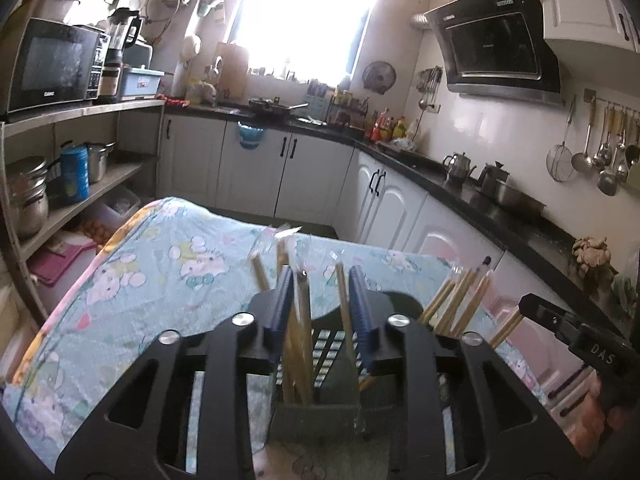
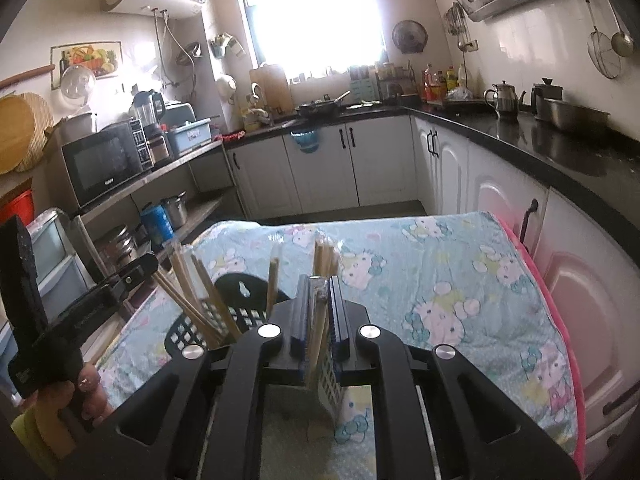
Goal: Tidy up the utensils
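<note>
While left claw (image 1: 322, 304) stands spread around chopsticks (image 1: 302, 312), right claw (image 2: 319, 312), marked DAS, pinches one.

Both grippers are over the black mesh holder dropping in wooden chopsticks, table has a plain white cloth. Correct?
Not quite: the cloth is light blue with cartoon cats, not plain white, as the right wrist view shows. The rest holds: left gripper and right gripper are over the black mesh holder with wooden chopsticks.

— Where are the chopsticks (image 1: 298, 320)?
— Standing tilted in the black slotted holder (image 1: 328, 354), pale wood, some with clear wrappers at the top.
— All in one compartment?
— No; another bunch (image 1: 460, 300) leans in a neighbouring section. The holder sits on the patterned cloth.
</note>
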Demonstrator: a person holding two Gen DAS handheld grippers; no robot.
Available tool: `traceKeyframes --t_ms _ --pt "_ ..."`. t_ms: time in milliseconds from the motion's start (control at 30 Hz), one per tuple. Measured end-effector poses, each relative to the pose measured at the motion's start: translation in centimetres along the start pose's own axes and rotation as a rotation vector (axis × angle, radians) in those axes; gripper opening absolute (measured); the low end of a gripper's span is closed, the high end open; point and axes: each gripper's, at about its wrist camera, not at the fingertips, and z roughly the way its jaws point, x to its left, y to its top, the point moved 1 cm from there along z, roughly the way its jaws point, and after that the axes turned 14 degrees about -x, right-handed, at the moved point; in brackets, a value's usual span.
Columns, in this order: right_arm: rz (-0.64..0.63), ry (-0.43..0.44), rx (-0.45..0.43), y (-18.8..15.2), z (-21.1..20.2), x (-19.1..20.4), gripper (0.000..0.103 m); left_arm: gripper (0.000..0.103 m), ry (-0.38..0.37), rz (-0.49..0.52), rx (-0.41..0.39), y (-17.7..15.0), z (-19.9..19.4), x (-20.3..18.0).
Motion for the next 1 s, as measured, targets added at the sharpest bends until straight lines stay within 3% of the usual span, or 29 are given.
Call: traceKeyframes --t_ms 333,400,567,633,700,800,1000 --pt "-0.024 0.001 0.013 -1.3 -2.8 0.1 0.035 0.05 -0.008 -0.009 0.028 -0.9 -3.2 0.8" --pt "-0.039 0.0 0.01 -1.6 -3.6 0.5 0.039 0.06 -0.011 -0.01 0.033 -1.1 -3.9 0.9" --pt "-0.061 0.008 -0.002 -2.7 -5.7 1.3 0.057 0.079 -0.004 0.001 0.052 -2.2 -6.3 1.0" --pt "-0.07 0.007 -0.005 -3.4 -6.7 1.6 0.07 0.084 0.007 0.008 0.054 -2.7 -7.2 1.0" --pt "-0.076 0.007 -0.006 -4.0 -7.4 1.7 0.075 0.09 0.009 0.005 0.061 -3.3 -8.0 1.1" --pt "-0.081 0.004 0.005 -5.3 -8.4 1.8 0.083 0.091 0.013 0.0 0.075 -4.3 -9.1 1.4" --pt "-0.083 0.009 0.031 -7.8 -10.1 2.2 0.085 0.092 0.012 -0.006 0.11 -6.4 -11.1 1.7"
